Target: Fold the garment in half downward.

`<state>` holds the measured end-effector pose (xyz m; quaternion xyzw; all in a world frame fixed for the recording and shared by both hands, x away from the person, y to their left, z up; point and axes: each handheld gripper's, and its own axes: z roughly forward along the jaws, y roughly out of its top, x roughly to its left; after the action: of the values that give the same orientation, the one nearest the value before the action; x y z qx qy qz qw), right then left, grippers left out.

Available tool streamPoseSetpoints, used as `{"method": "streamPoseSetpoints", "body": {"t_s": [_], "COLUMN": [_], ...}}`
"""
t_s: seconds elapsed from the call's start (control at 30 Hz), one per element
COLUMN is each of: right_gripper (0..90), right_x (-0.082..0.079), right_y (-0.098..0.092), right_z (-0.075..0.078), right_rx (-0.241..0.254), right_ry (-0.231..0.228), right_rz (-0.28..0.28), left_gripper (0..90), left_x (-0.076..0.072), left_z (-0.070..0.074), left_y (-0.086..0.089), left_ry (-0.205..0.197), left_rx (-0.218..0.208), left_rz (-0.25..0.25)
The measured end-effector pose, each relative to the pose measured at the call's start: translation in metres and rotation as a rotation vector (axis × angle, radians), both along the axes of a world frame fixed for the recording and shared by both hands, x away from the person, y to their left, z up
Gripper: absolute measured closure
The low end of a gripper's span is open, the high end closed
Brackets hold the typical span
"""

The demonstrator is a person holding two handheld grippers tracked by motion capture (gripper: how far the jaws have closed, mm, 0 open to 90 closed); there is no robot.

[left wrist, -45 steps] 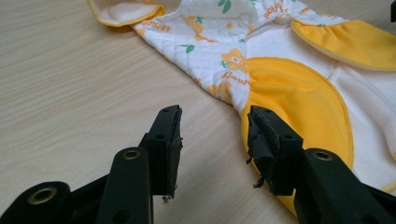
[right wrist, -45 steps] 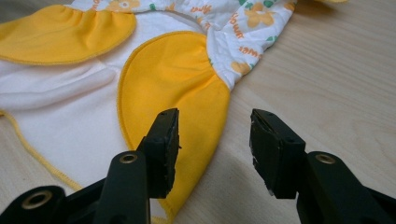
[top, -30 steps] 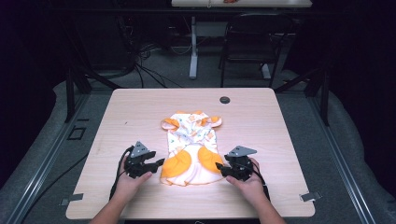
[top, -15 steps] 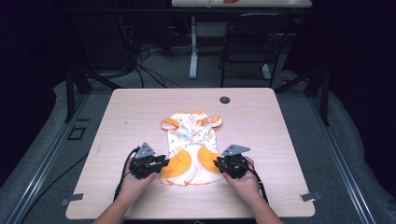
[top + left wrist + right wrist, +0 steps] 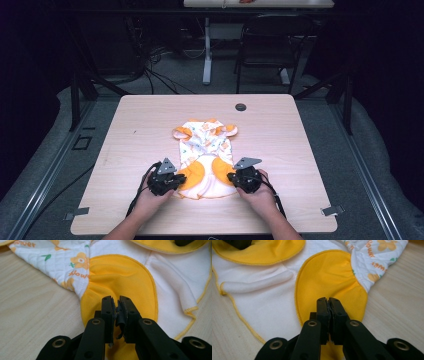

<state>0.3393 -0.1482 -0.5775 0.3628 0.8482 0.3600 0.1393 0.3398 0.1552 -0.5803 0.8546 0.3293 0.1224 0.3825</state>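
You are now pressing both closed claws, left gripper (image 5: 176,181) and right gripper (image 5: 233,178), onto the garment's (image 5: 205,145) orange patches; having moved inward, you're apparently pinning the hem.

From above, my bench (image 5: 150,130) is evenly lit by overhead light while the room around it sinks into near-black, with the picture itself soft and grainy. Along my left claw (image 5: 116,305) and right claw (image 5: 328,305) the light is warm and bright, shadows faint, the nearest black links slightly blurred.
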Motion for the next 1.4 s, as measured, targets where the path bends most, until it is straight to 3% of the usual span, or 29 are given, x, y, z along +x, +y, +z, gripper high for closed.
{"method": "streamPoseSetpoints", "body": {"t_s": [0.23,0.4,0.9,1.03,1.4], "right_gripper": [86.0,85.8,85.3,85.3,85.0], "right_x": [-0.01,-0.017,-0.048,-0.058,-0.083], "right_y": [0.002,0.004,0.012,0.015,0.017], "right_z": [0.001,0.003,0.007,0.008,0.008], "right_rx": [-0.018,-0.041,-0.079,-0.098,-0.089], "right_ry": [0.005,0.01,0.046,0.047,0.057], "right_rz": [0.041,0.062,0.154,0.178,0.194], "left_gripper": [82.0,82.0,81.9,81.9,80.5], "left_x": [-0.006,-0.011,-0.048,-0.056,-0.076], "left_z": [0.001,0.001,0.006,0.007,0.008], "left_y": [-0.001,0.0,0.009,0.01,0.012], "left_ry": [-0.002,0.004,0.065,0.065,0.074], "left_rx": [0.028,0.025,0.05,0.06,0.066], "left_rz": [-0.028,-0.032,-0.071,-0.077,-0.088]}}
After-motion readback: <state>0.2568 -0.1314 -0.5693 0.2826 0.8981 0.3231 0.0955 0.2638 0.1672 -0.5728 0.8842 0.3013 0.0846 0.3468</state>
